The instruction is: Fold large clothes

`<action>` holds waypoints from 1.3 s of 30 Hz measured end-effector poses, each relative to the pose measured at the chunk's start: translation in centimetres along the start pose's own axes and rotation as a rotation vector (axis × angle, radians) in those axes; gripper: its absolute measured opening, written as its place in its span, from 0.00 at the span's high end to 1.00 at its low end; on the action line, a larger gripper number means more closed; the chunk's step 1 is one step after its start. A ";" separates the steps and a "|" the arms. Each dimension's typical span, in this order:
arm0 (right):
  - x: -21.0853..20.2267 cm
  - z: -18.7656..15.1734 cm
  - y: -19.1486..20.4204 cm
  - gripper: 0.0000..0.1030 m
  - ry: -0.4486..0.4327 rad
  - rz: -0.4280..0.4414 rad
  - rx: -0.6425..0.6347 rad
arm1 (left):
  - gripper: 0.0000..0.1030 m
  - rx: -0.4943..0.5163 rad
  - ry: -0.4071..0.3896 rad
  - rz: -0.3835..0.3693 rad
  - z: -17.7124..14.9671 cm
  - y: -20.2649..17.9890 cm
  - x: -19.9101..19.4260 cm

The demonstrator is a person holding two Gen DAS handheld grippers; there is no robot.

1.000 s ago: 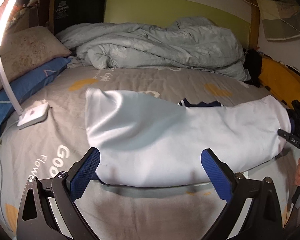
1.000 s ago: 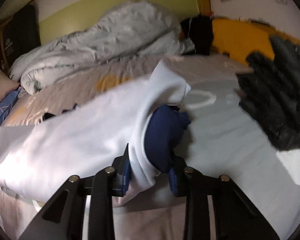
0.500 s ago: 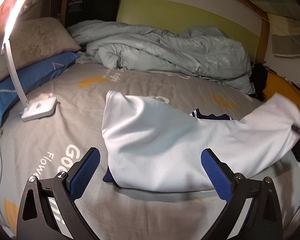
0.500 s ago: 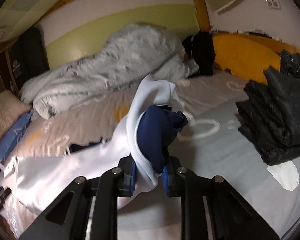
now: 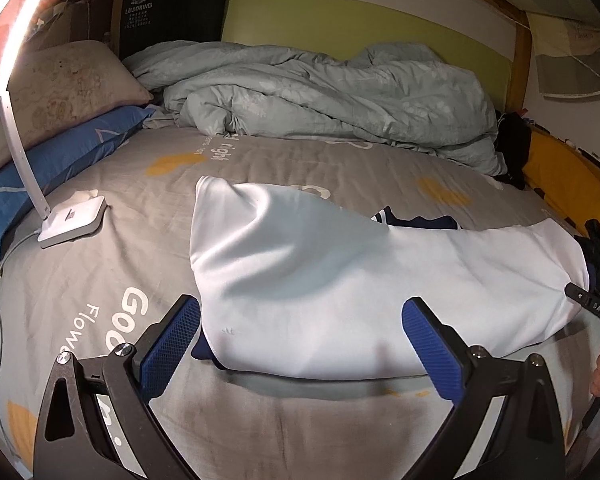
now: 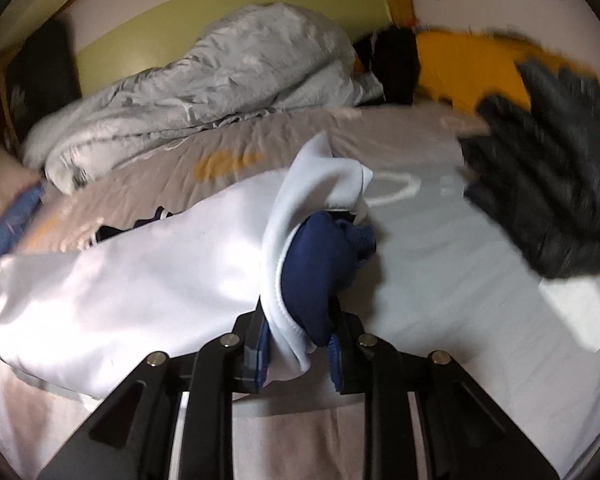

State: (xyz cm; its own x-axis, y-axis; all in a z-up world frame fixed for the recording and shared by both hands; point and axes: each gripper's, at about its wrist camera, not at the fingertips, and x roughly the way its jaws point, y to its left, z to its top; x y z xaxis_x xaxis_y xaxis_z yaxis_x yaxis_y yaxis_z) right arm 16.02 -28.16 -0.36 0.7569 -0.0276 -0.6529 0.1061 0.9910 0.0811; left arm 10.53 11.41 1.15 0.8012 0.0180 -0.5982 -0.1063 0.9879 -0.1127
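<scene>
A large white garment with navy trim (image 5: pixel 340 280) lies folded across the grey bed sheet (image 5: pixel 260 160). My left gripper (image 5: pixel 300 336) is open and empty, its blue pads on either side of the garment's near edge. My right gripper (image 6: pixel 298 344) is shut on the garment's end (image 6: pixel 292 292), where white fabric wraps navy cloth (image 6: pixel 324 264). The rest of the garment (image 6: pixel 140 276) stretches to the left in the right wrist view. The right gripper also shows at the right edge of the left wrist view (image 5: pixel 596 308).
A white desk lamp (image 5: pixel 68 216) stands on the sheet at left beside a blue pillow (image 5: pixel 60 160). A rumpled pale duvet (image 5: pixel 320 92) lies along the headboard. A black jacket (image 6: pixel 548 196) and a yellow cushion (image 6: pixel 468 68) lie at the right.
My right gripper has lowered the held end of the garment back toward the bed after lifting it. The garment lies flatter. The left gripper stays open at the near edge.
</scene>
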 end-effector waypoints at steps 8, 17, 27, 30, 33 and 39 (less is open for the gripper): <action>-2.2 0.4 8.7 0.80 -0.142 -0.056 -0.289 | 0.02 -0.003 0.005 -0.014 0.1 -0.1 0.0; 0.6 -3.0 14.7 0.71 0.004 0.166 -0.421 | 0.02 -0.015 0.004 -0.025 0.2 -0.2 -0.3; -1.5 -1.8 10.0 0.40 0.144 0.531 -0.189 | 0.02 -0.027 0.023 -0.047 0.1 -0.4 -0.1; -2.7 -1.5 9.6 0.33 0.046 0.438 -0.168 | 0.02 -0.032 0.007 -0.033 0.2 -0.3 -0.4; -3.9 -1.2 9.9 0.20 -0.084 0.286 -0.185 | 0.02 -0.058 -0.007 -0.015 0.5 0.5 -0.6; -3.7 -0.4 10.0 0.13 -0.080 0.242 -0.220 | 0.02 -0.165 0.002 0.070 0.7 3.8 1.0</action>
State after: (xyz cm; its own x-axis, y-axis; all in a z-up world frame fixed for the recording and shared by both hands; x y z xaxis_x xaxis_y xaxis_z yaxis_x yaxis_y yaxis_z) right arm 14.01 -18.06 2.55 0.7924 0.2103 -0.5727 -0.2181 0.9743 0.0561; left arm 11.33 15.30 0.66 0.7875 0.0852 -0.6104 -0.2568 0.9457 -0.1993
